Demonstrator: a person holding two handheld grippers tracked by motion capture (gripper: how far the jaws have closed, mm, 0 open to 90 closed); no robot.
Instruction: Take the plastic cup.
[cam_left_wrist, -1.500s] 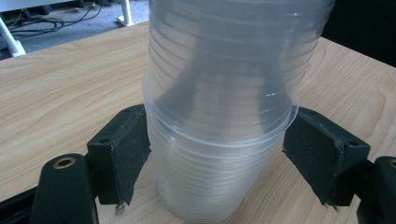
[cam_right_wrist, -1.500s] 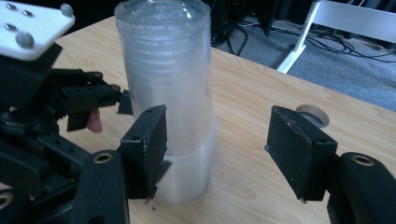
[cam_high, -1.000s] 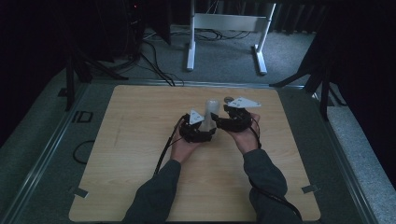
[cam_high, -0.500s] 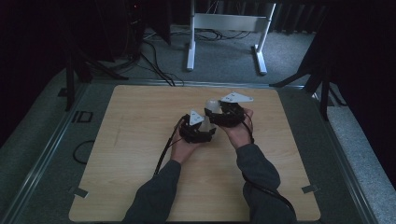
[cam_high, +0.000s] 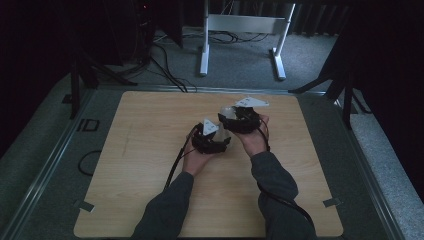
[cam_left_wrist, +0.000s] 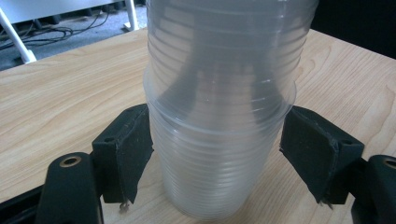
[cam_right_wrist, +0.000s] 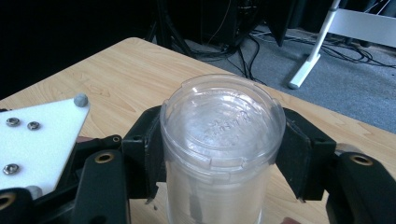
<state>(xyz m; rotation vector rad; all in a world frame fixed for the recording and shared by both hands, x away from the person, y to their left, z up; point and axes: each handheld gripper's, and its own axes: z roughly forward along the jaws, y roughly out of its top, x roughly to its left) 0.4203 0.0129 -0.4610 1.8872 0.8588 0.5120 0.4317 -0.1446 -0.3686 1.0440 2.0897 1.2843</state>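
Clear plastic cups, stacked, held between two grippers over a wooden table

Clear ribbed plastic sits between both pairs of black jaws. In the left gripper view, the left gripper (cam_left_wrist: 217, 154) has its two padded jaws at either side of the lower cup (cam_left_wrist: 217, 177). The left pad touches the cup wall and the right pad stands at the cup's rim; these jaws have just been closing and grasp the cup. Nested on it is an upper cup (cam_left_wrist: 229, 51), upside down like the rest of the stack.

In the right gripper view, the right gripper (cam_right_wrist: 222, 149) clasps the top of the stack (cam_right_wrist: 222, 135), both pads pressed against its sides just below the flat embossed base that faces up. These jaws have also just been closing. More cup walls show faintly inside, one within another.

From the high view, the stack of cups (cam_high: 226, 114) stands near the middle of the wooden table (cam_high: 145, 150), slightly towards its far right. The left gripper (cam_high: 212, 138) is just nearer than the stack, the right gripper (cam_high: 239, 120) just right of it. Two sleeved forearms reach in from the near edge.
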